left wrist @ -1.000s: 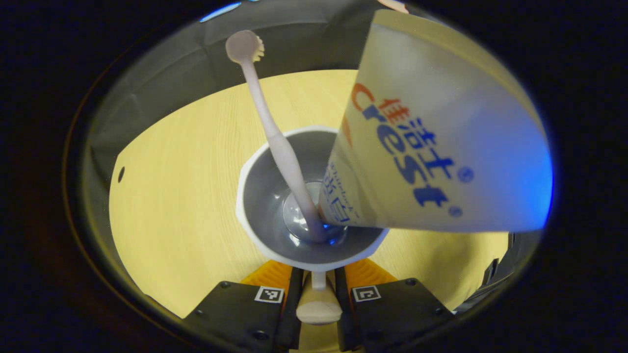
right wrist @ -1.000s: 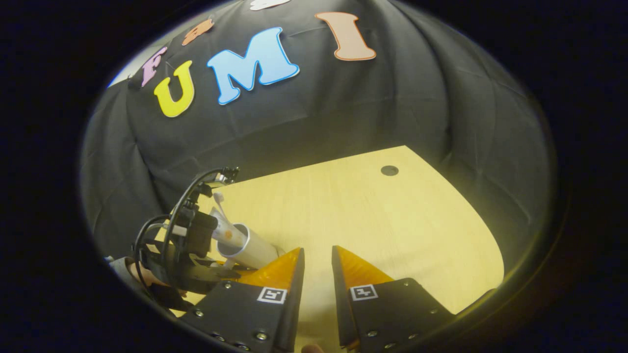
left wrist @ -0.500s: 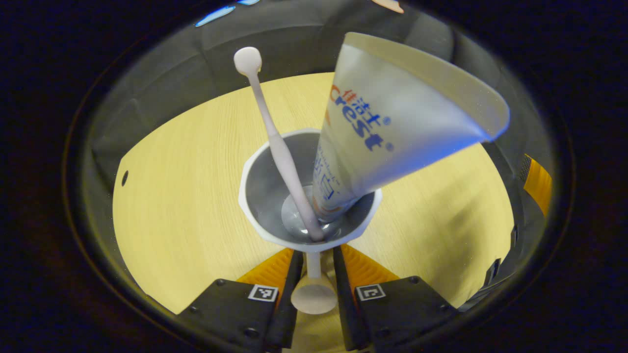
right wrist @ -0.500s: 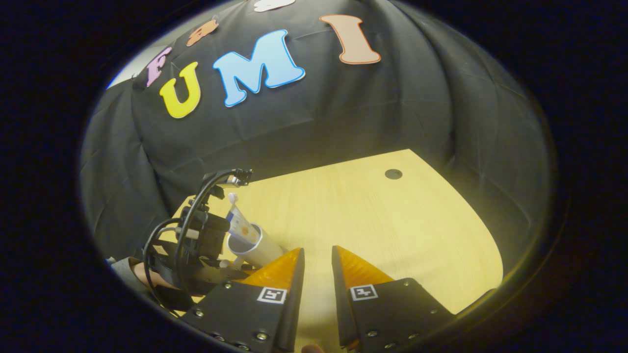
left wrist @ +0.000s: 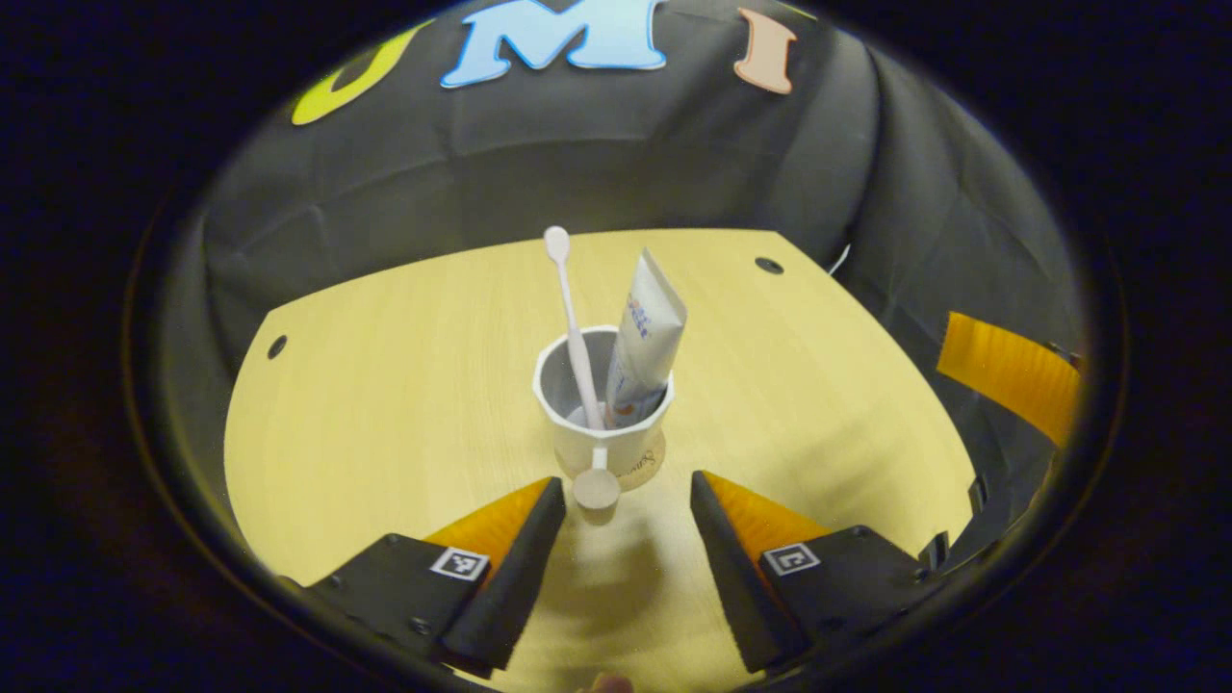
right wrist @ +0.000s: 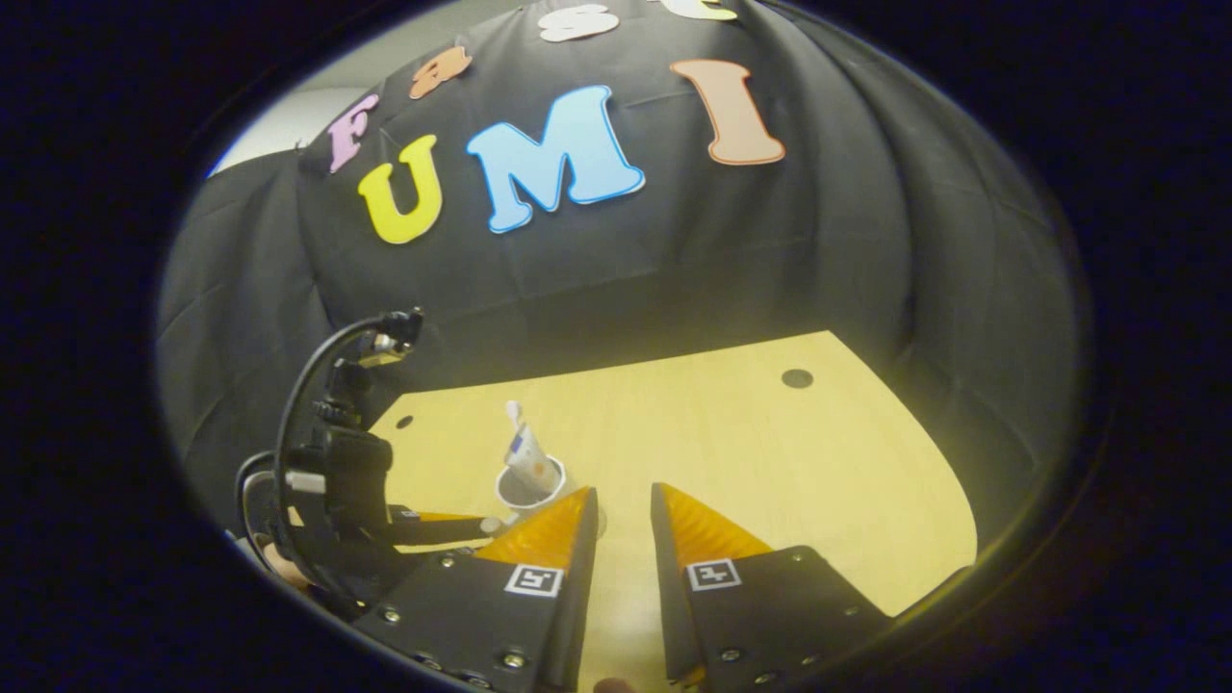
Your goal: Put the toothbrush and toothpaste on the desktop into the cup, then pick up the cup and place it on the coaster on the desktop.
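Cup (left wrist: 604, 435) stands upright on coaster (left wrist: 647, 466) mid desk (left wrist: 385, 404), w/ toothbrush (left wrist: 570, 318) & toothpaste (left wrist: 643, 348) inside. Left gripper (left wrist: 621, 496) wide open, holding nothing, just short of cup handle. Right gripper (right wrist: 624, 515) nearly closed, narrow gap, empty, near cup.

White cup (left wrist: 604, 438), white toothbrush (left wrist: 574, 332), white toothpaste (left wrist: 643, 346), pale wood-grain desktop (left wrist: 385, 404).
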`<state>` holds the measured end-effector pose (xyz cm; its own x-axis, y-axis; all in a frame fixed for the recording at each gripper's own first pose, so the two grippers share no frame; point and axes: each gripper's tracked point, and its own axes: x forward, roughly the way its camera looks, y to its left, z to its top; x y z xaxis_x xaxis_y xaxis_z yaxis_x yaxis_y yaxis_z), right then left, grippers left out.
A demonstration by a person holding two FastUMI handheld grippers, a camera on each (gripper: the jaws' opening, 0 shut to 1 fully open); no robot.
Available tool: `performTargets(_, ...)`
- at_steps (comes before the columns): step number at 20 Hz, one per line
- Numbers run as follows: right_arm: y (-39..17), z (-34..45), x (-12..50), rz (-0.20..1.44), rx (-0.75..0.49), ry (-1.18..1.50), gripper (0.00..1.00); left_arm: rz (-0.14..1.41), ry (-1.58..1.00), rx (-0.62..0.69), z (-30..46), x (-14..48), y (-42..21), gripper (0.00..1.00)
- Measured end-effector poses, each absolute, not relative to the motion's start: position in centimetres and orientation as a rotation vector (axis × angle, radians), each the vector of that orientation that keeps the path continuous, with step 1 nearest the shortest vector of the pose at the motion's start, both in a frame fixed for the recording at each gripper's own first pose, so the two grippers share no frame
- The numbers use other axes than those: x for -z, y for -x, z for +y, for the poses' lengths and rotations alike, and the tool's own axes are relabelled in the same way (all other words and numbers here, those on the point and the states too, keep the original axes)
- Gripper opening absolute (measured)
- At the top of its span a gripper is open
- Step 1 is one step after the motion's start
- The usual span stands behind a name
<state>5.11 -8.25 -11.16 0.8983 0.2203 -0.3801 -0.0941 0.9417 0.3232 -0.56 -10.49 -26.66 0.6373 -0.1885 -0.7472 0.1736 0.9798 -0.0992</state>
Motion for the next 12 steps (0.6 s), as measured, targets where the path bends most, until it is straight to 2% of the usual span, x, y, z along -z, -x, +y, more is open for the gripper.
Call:
performTargets(1,-4.9,-8.0,10.6,0.409,-0.168,-0.292,0.32,0.807,0.027,0.192,-9.8,24.9,1.0,0.99)
performTargets(2,-4.5,-7.9,10.0,0.391,-0.165,-0.282,0.33,0.758,0.036,0.180,-9.1,23.4,1.5,0.96)
performTargets(8,-2.3,-6.8,5.4,0.219,-0.128,-0.202,0.33,0.489,0.083,0.126,-5.9,15.7,4.3,0.99)
performTargets(9,-2.0,-6.6,4.7,0.191,-0.129,-0.174,0.33,0.450,0.089,0.116,-5.3,14.6,4.6,0.96)
performTargets(11,-0.8,-6.0,3.7,0.146,-0.133,-0.129,0.33,0.377,0.100,0.096,-4.1,13.2,5.0,0.99)
performTargets(12,-0.4,-5.5,3.1,0.124,-0.136,-0.114,0.33,0.344,0.101,0.093,-4.3,12.9,4.7,0.96)
